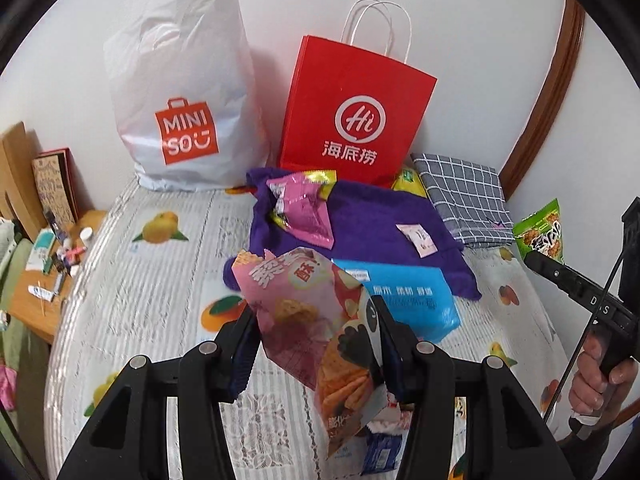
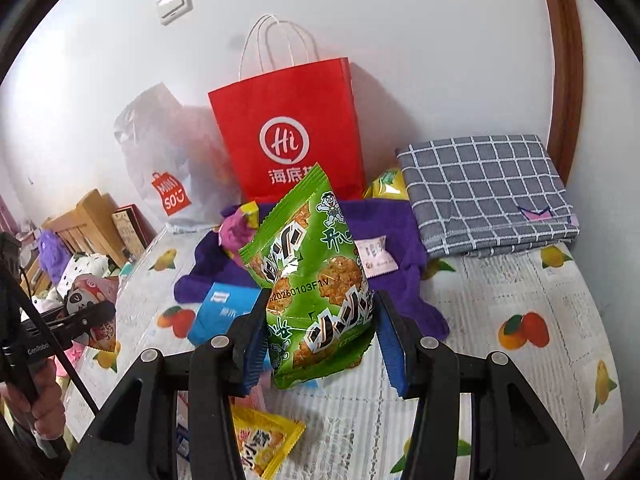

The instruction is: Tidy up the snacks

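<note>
My left gripper (image 1: 316,344) is shut on a pink snack bag (image 1: 304,320) with crackers and a panda on it, held above the fruit-print bedcover (image 1: 152,288). My right gripper (image 2: 320,332) is shut on a green snack bag (image 2: 312,280) and holds it upright above the bed; that bag also shows at the right of the left wrist view (image 1: 542,232). A red paper bag (image 1: 352,116) and a white MINISO plastic bag (image 1: 184,100) stand against the wall. More snacks lie on a purple cloth (image 1: 372,216): a pink packet (image 1: 304,208) and a small white sachet (image 1: 420,238).
A blue pack (image 1: 412,300) lies at the cloth's near edge. A folded grey checked cloth (image 2: 484,192) lies at the back right. A yellow packet (image 2: 260,440) lies under my right gripper. A cluttered wooden bedside table (image 1: 44,280) stands at the left.
</note>
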A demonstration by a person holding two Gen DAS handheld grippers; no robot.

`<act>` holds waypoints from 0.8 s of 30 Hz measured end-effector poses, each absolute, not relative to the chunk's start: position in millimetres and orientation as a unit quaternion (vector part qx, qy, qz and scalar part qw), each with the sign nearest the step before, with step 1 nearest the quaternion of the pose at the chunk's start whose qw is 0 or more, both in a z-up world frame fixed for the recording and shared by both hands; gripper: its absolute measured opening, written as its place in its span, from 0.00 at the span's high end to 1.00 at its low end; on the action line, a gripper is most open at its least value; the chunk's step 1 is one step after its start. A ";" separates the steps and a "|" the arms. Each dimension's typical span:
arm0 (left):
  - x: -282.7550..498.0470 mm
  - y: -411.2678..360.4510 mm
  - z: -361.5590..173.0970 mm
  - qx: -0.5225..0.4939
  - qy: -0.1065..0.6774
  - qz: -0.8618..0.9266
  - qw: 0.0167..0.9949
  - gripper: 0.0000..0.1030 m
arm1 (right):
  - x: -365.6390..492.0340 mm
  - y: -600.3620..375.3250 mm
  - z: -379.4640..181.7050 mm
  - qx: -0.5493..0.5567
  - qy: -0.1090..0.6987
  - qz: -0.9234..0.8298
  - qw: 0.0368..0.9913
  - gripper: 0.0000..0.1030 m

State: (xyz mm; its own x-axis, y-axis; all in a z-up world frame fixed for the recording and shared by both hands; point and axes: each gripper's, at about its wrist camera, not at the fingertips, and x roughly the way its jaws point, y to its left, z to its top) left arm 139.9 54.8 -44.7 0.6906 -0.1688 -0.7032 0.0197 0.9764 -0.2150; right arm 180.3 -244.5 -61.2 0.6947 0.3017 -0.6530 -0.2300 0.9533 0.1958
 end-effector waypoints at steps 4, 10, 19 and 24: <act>148.9 52.8 -36.3 -0.092 0.388 -0.053 0.915 0.52 | 190.3 -243.7 -54.6 0.055 0.363 0.148 0.918 0.52; 164.4 51.4 -28.5 -0.084 0.387 -0.051 0.917 0.52 | 207.6 -237.8 -47.7 0.053 0.362 0.151 0.918 0.52; 192.4 54.3 -27.8 -0.075 0.392 -0.041 0.916 0.52 | 240.5 -228.9 -49.9 0.051 0.374 0.158 0.912 0.52; 207.8 54.4 -28.6 -0.065 0.396 -0.034 0.915 0.52 | 263.7 -221.2 -50.0 0.036 0.378 0.161 0.911 0.52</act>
